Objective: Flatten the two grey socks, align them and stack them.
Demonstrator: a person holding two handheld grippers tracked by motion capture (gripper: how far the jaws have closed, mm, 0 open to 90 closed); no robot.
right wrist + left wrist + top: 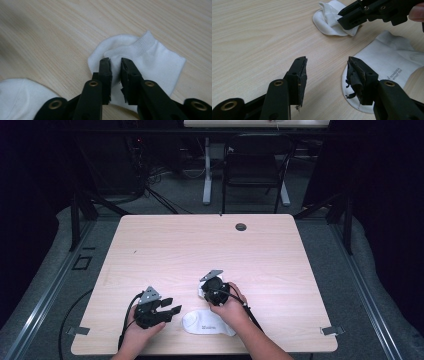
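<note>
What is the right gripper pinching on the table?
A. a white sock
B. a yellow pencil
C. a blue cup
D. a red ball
A: in the right gripper view, the right gripper has its jaws drawn close together on a fold of the white sock, which lies on the wooden table.

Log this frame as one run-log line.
left tool: open, idle beside printed sock | right tool: nearly closed, pinching far white sock | table: both socks flat
</note>
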